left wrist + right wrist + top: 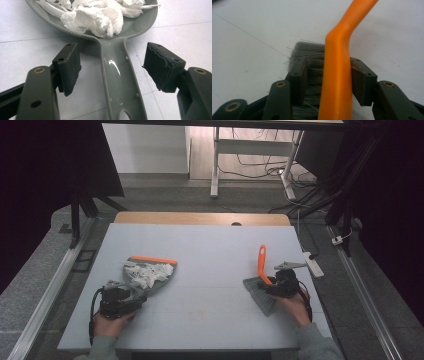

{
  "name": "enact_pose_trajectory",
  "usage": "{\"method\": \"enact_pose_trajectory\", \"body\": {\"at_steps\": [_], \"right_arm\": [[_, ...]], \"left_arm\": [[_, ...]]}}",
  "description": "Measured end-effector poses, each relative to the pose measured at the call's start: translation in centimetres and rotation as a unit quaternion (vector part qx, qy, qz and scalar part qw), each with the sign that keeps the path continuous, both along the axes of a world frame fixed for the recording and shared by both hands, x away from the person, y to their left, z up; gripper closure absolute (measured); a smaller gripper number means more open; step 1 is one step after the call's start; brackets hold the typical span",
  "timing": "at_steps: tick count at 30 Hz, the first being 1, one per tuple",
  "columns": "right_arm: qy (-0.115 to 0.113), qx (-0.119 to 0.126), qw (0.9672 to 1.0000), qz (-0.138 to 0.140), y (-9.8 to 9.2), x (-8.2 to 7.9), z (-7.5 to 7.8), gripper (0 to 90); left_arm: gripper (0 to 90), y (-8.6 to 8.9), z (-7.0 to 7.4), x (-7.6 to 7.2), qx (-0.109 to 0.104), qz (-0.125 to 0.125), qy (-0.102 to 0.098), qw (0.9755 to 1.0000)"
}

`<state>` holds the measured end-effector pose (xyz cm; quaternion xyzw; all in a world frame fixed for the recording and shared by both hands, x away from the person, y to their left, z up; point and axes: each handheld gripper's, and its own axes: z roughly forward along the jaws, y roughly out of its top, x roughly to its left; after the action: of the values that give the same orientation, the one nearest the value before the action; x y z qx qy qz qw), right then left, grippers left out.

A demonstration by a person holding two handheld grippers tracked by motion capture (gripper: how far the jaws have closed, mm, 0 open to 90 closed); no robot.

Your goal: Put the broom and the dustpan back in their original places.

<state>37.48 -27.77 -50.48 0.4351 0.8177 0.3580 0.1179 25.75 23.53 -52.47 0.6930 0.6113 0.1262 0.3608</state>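
A grey dustpan [150, 274] with an orange lip lies at the table's left, with crumpled white paper [146, 272] heaped in it. My left gripper [131, 296] sits just behind the pan. It is open, and the dustpan handle [117, 75] runs between its pads [71, 66] without touching either one. At the table's right, my right gripper [272, 284] is shut on a brush, on its orange handle [337, 75]. The handle [261, 260] slants away from me. The grey bristles [260, 297] rest on the table, and some bristles [312, 53] fan out past the jaws.
The light grey table [210, 245] has a wooden strip along its far edge. A white power strip [312, 264] lies at the right edge, near the right gripper. Desk legs and cables stand on the floor beyond the table.
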Motion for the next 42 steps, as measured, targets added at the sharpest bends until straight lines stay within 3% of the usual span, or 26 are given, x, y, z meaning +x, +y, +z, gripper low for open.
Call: {"method": "enact_pose_trajectory", "body": {"at_steps": [4,6,11,16,20,31,37,42], "right_arm": [[0.004,-0.005,0.9999,-0.008,-0.1,0.2,-0.3,46.6],[-0.004,-0.022,0.9996,-0.014,-0.1,0.2,-0.3,46.8],[-0.007,-0.021,0.9995,-0.022,-0.3,0.1,0.0,46.8],[-0.039,-0.012,0.9989,-0.023,-0.5,-0.6,0.8,46.7],[-0.062,0.001,0.9981,-0.003,-0.6,-1.4,1.4,47.1],[-0.079,0.027,0.9947,0.061,0.1,-3.1,1.4,48.0],[-0.096,0.029,0.9917,0.081,0.3,-4.3,1.4,48.0],[-0.105,0.026,0.9905,0.085,0.0,-5.0,1.1,48.0]], "left_arm": [[30.3,0.0,0.1,0.0,0.000,0.002,-0.001,1.0000],[30.3,0.0,0.1,0.0,0.001,0.000,-0.002,1.0000],[30.2,0.0,0.3,-0.1,0.005,-0.005,-0.007,0.9999],[30.1,0.1,0.8,-0.5,0.020,-0.010,-0.018,0.9996],[30.4,0.1,1.3,-0.8,0.040,-0.026,-0.030,0.9984],[32.1,-0.5,2.2,-0.1,0.045,-0.111,-0.042,0.9919],[32.1,-1.0,2.0,0.4,0.046,-0.153,-0.042,0.9863],[32.1,-0.9,1.8,-0.1,0.037,-0.170,-0.044,0.9838]]}}
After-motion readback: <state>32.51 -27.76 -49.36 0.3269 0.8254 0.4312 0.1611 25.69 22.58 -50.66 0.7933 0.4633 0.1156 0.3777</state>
